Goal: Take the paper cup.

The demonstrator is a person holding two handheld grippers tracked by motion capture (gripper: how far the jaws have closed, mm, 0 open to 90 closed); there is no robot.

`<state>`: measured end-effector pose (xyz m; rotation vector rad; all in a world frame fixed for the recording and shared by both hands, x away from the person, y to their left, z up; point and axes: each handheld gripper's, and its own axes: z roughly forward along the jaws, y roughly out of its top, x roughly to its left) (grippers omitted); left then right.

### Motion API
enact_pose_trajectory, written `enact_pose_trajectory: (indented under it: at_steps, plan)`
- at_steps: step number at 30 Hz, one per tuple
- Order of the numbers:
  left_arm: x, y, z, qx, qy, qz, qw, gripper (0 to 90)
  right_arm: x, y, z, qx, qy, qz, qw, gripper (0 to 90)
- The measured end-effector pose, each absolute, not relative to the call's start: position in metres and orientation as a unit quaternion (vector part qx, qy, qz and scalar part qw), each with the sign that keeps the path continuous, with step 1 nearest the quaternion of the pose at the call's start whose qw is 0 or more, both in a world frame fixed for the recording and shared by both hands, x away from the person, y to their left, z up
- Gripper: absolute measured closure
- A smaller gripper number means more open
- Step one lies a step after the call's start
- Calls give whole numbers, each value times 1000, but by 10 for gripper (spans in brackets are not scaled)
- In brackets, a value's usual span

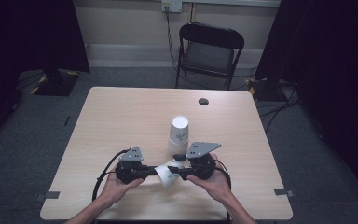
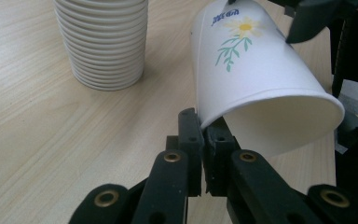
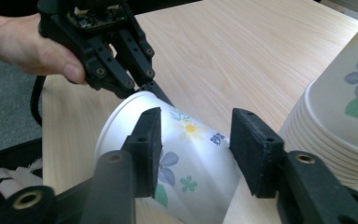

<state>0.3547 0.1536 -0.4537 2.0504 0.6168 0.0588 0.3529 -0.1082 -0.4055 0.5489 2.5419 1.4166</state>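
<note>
A single white paper cup (image 1: 168, 175) with flower print lies tilted between my two grippers, near the table's front edge. My left gripper (image 1: 154, 171) is shut on the cup's rim (image 2: 223, 116), with one jaw inside the mouth and one outside. In the left gripper view the cup (image 2: 261, 70) angles up and away from the pinching jaws (image 2: 204, 135). My right gripper (image 3: 198, 140) straddles the cup's narrow base end (image 3: 186, 158); a small gap shows beside its right pad (image 3: 256, 154). The left gripper (image 3: 156, 91) faces me there, gripping the rim.
A tall stack of upturned paper cups (image 1: 178, 135) stands just behind the grippers, close to the right one (image 3: 340, 135). The wooden table (image 1: 121, 116) has a dark round hole (image 1: 203, 101) at the back. A black folding chair (image 1: 209, 51) stands beyond it.
</note>
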Motion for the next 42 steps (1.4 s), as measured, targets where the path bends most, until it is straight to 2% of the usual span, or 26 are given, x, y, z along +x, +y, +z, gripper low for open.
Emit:
enact_pose_trajectory:
  at_steps: [4,5,21,28,32,39,42]
  plan:
    - [357,156,-454,840,258,30,476,878,350,-107,-409,163,868,462,83,444]
    - [357,156,-454,839,260,31,477,879,347,-104,-412,153,877,447,92,397]
    - [362,158,-456,833,264,-9,486,887,338,-83,-427,57,920,359,148,148]
    - [365,157,-458,832,269,-28,485,885,334,-67,-438,31,934,318,162,149]
    - [367,160,-457,827,272,-33,491,885,337,-65,-440,34,934,315,164,210]
    - [367,161,-456,816,284,-24,504,857,342,-72,-439,69,925,352,129,262]
    - [367,162,-455,812,292,-24,505,861,344,-73,-437,78,921,363,121,258]
